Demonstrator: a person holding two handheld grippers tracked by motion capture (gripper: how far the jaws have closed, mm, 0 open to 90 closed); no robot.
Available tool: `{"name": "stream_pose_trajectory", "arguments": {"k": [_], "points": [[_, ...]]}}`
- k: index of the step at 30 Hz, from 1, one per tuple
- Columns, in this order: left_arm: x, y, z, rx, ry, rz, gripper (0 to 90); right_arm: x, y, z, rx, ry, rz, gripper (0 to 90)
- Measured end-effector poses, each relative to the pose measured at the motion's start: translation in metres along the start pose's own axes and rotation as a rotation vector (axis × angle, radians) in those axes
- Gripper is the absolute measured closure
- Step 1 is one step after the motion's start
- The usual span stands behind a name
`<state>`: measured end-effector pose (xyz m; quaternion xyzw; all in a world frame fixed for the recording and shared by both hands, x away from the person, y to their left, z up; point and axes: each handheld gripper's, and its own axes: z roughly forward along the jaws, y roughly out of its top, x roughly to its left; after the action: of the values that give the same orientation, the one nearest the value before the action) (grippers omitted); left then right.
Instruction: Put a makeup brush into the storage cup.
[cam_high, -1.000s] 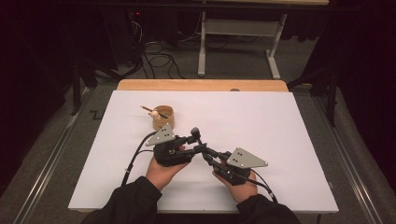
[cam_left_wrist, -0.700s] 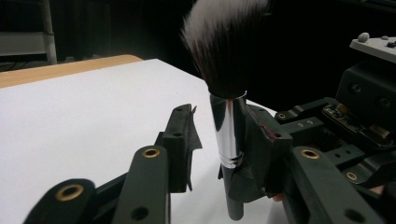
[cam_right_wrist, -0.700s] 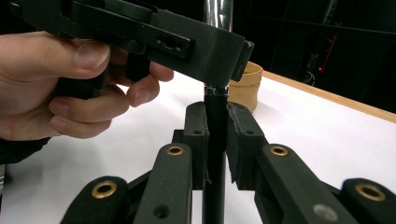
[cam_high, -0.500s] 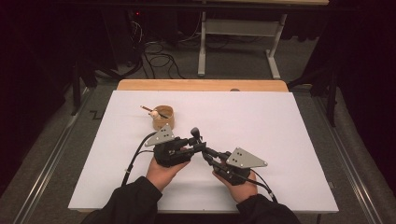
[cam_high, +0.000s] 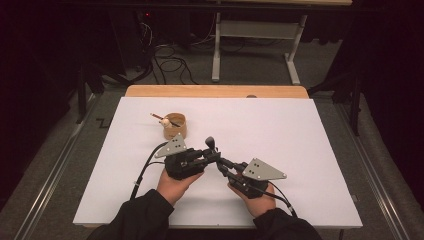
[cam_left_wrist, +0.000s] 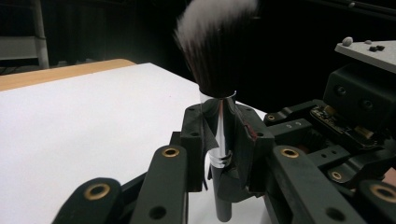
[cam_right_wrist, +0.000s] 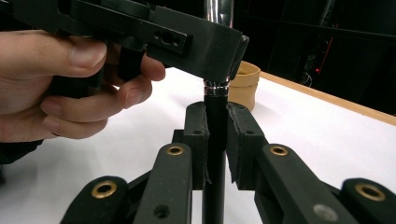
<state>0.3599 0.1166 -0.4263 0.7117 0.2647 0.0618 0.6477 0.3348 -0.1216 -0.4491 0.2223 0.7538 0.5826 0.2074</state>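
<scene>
Since the earlier frame the left gripper (cam_high: 212, 156) has closed its fingers (cam_left_wrist: 194, 135) onto the brush's (cam_left_wrist: 218, 70) silver ferrule; the right gripper (cam_right_wrist: 215, 128) clamps the black handle below, likely steadying it upright for a handover above the table (cam_high: 310, 150). One brush, one wooden cup (cam_high: 175, 126)

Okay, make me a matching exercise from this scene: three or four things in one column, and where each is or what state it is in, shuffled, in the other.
Things:
1. makeup brush
2. wooden cup
3. left gripper
4. right gripper

Places or states:
A. shut on the brush's black handle
B. stands on the white table, a small stick in it
C. upright, held by both grippers
D. shut on the brush's silver ferrule

Pairs: 1-C, 2-B, 3-D, 4-A
</scene>
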Motion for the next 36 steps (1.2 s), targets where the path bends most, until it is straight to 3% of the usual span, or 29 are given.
{"name": "stream_pose_trajectory", "arguments": {"k": [27, 36], "points": [[-0.0027, -0.0006, 0.0003, 0.001, -0.005, 0.024, 77.2, -0.0005, -0.0003, 0.0005, 0.006, 0.016, 0.016, 79.5], [-0.0023, 0.0, -0.0008, 0.0, -0.001, 0.031, 77.2, -0.0006, -0.001, 0.0019, 0.018, 0.026, 0.029, 72.3]]}}
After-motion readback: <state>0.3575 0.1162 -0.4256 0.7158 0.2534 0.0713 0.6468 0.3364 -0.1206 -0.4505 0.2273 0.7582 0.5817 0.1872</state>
